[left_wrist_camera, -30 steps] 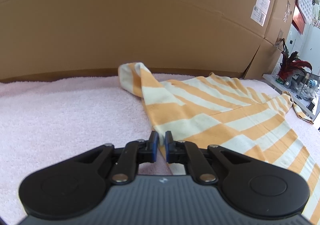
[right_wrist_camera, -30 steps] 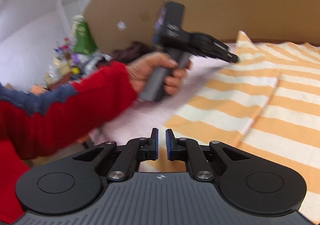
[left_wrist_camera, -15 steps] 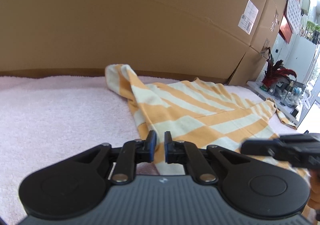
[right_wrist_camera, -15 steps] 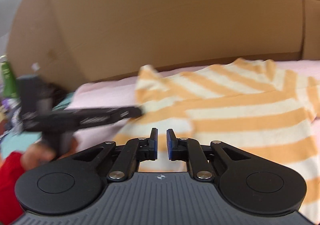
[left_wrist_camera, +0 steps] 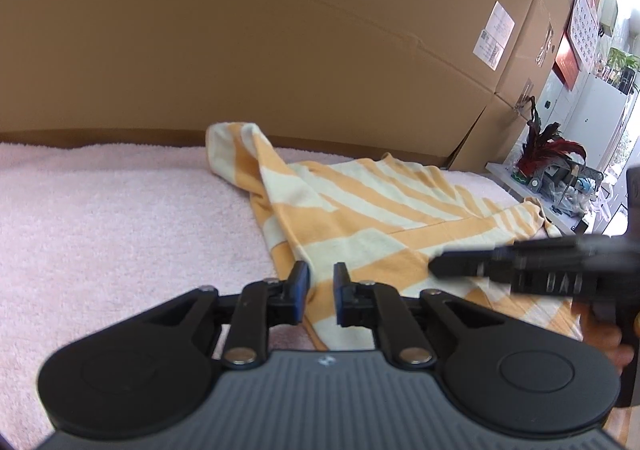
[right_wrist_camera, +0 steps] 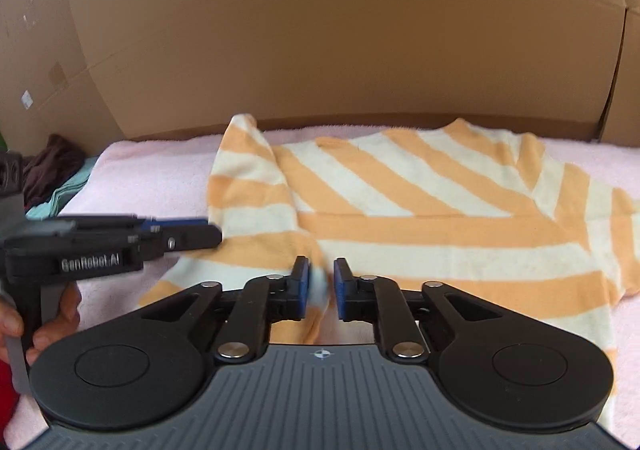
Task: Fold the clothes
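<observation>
An orange-and-cream striped shirt [left_wrist_camera: 360, 218] [right_wrist_camera: 420, 210] lies spread on the pink towel-covered surface [left_wrist_camera: 120, 230], one sleeve folded up at its far left corner. My left gripper [left_wrist_camera: 322, 282] is low over the shirt's near left edge, its blue pads nearly together with only a thin slit and nothing clamped. It shows from the side as the left gripper [right_wrist_camera: 216, 236], tip over the sleeve. My right gripper [right_wrist_camera: 321, 282] hovers over the shirt's near hem, pads likewise nearly together. It enters as the right gripper [left_wrist_camera: 436, 264] from the right, held by a hand [left_wrist_camera: 604, 334].
Big cardboard boxes [left_wrist_camera: 280, 30] [right_wrist_camera: 340, 30] wall off the back of the surface. Dark and teal clothes [right_wrist_camera: 52, 174] lie off the left end. A shelf with a red feathery ornament [left_wrist_camera: 552, 146] stands at the right. A hand [right_wrist_camera: 24, 326] holds the left gripper's handle.
The right gripper swung from facing the person to facing the shirt and came in beside the left one. The left gripper shifted slightly right over the shirt's edge. Both pad gaps look marginally wider.
</observation>
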Demonstrator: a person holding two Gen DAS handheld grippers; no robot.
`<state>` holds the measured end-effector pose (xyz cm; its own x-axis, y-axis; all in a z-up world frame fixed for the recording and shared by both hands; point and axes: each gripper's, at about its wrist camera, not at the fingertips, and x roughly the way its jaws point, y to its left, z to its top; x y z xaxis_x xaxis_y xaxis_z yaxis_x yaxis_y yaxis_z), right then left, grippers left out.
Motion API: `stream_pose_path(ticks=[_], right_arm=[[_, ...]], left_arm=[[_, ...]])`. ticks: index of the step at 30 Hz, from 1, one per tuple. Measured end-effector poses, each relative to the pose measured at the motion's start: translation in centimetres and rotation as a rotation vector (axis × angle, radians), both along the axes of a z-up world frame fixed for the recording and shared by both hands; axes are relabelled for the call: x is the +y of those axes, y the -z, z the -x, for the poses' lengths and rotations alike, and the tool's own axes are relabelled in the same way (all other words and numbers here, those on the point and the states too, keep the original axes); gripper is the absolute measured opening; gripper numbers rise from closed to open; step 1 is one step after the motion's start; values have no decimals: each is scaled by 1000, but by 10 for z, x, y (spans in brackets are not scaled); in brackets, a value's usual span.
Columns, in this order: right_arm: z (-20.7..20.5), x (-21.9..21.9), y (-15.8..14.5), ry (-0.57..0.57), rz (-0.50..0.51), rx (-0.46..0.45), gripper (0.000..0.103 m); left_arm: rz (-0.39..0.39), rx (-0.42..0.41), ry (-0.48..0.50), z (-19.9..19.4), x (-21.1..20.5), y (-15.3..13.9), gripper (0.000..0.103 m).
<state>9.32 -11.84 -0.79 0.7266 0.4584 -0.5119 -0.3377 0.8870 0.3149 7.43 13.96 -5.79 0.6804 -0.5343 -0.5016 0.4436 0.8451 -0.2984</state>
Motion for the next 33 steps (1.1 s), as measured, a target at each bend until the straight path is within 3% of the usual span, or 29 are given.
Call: stream_pose_path(ticks=[4, 6, 8, 11, 12, 13, 16, 19, 22, 25, 28, 31, 33], right_arm=[[-17, 5, -14, -10, -39, -13, 25], [-35, 23, -14, -27, 2, -7, 36], [-55, 44, -12, -47, 57, 2, 36], [-85, 77, -9, -77, 139, 15, 35], [-95, 87, -7, -87, 166, 19, 24], [-105, 98, -6, -97, 194, 23, 6], [-124, 95, 0, -35, 205, 40, 6], [-131, 82, 8, 25, 164, 40, 6], [-133, 69, 17, 65, 109, 44, 6], [-133, 67, 27, 62, 144, 66, 8], [-129, 62, 16, 77, 94, 40, 16], [-118, 63, -5, 37, 41, -44, 17], [-117, 72, -8, -20, 49, -26, 15]], left_arm=[[-9, -13, 12, 3, -1, -1, 12], [-3, -9, 15, 3, 0, -2, 15], [7, -4, 19, 3, 0, -2, 15], [17, 1, 26, 2, 1, -2, 15], [19, 4, 27, 2, 1, -2, 15], [21, 9, 27, 2, 1, -2, 16], [26, 24, 31, 0, 1, -1, 23], [16, 31, 46, 0, -1, 0, 24], [8, 24, 64, 3, -4, 0, 33], [4, 21, 66, 4, -4, 0, 34], [14, 31, 64, 4, -1, -1, 34], [25, 41, 62, 3, 2, -2, 34], [47, 57, 54, 0, 6, -2, 34]])
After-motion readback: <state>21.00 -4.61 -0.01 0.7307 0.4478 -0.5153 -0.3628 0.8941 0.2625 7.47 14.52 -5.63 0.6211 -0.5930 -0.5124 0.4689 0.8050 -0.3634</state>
